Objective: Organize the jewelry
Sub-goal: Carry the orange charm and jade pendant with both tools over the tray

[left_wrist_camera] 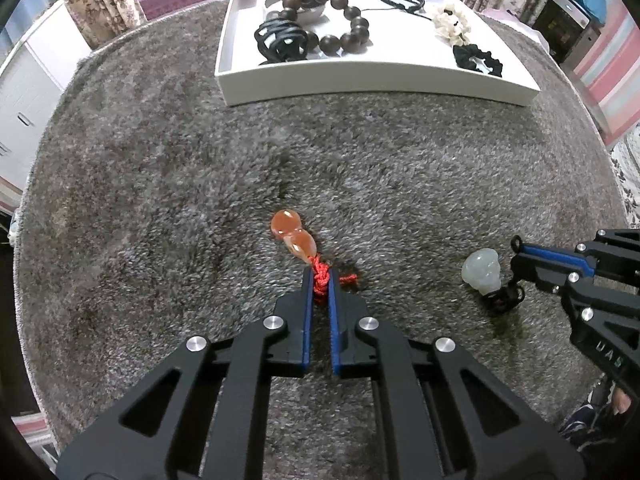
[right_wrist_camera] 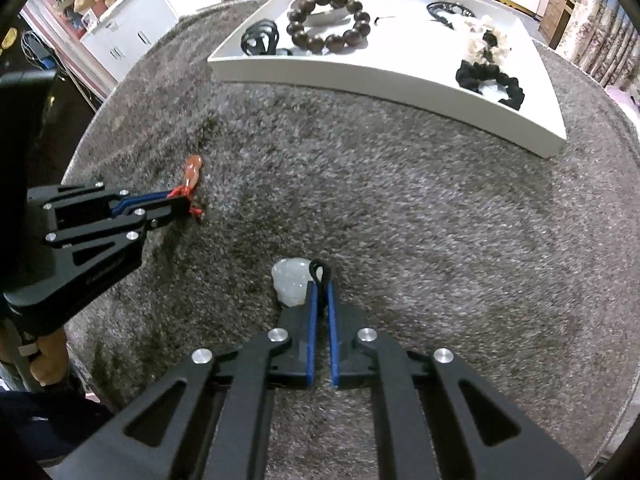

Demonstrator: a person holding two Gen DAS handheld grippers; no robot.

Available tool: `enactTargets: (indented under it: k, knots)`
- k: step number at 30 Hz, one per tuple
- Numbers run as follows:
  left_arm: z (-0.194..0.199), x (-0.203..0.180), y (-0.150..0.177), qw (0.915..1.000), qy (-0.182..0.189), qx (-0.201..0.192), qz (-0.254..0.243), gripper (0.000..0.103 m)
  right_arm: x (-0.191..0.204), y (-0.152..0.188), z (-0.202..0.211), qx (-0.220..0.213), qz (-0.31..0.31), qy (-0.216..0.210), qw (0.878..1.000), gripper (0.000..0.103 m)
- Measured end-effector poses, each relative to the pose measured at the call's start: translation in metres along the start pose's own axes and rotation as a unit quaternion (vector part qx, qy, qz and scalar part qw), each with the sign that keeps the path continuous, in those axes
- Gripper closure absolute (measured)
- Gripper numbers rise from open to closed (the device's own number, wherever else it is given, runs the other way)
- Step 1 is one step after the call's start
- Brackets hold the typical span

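2 pendants gripped by cord only: left gripper (left_wrist_camera: 319, 278) clamped on red knot of orange gourd pendant (left_wrist_camera: 292, 234), right gripper (right_wrist_camera: 320, 286) clamped on black cord of pale jade pendant (right_wrist_camera: 291, 283), both low over grey rug (left_wrist_camera: 160, 200). Lift straight, avoid pile snags, carry to white tray (left_wrist_camera: 360, 88). Tray contents: wooden bead bracelet (left_wrist_camera: 340, 20), black scrunchie (left_wrist_camera: 478, 60), cream scrunchie (left_wrist_camera: 450, 24), black coil ties (left_wrist_camera: 280, 40)

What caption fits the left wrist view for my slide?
Left gripper pinches the orange gourd pendant by its red cord.
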State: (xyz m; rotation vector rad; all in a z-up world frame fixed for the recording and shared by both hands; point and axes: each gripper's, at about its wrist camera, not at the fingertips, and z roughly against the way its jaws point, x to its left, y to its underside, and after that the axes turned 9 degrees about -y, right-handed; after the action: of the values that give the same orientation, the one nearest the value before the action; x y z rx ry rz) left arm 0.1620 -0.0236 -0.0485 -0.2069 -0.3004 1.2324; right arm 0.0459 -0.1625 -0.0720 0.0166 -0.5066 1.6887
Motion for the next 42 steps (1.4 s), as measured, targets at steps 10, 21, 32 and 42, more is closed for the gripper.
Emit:
enactTargets:
  k: [10,21,32,42]
  knots:
    - [0.024,-0.004,-0.012,0.9996,-0.011,-0.027,0.002,0.099,-0.02,-0.012,0.03,-0.061,-0.016,-0.015,0.998,0.099]
    - [0.053,-0.007,-0.062,0.9982,0.0,-0.06,-0.004,0.098,-0.038,-0.049,0.058,-0.12,-0.021,0.002,0.993,0.099]
    - [0.058,-0.024,-0.14,0.9957,0.026,-0.088,0.009,0.098,-0.054,-0.115,0.091,-0.172,-0.025,0.044,0.984,0.099]
    - [-0.01,-0.046,-0.169,0.9979,0.026,-0.059,-0.002,0.098,-0.081,-0.146,0.047,-0.161,-0.052,0.041,0.985,0.099]
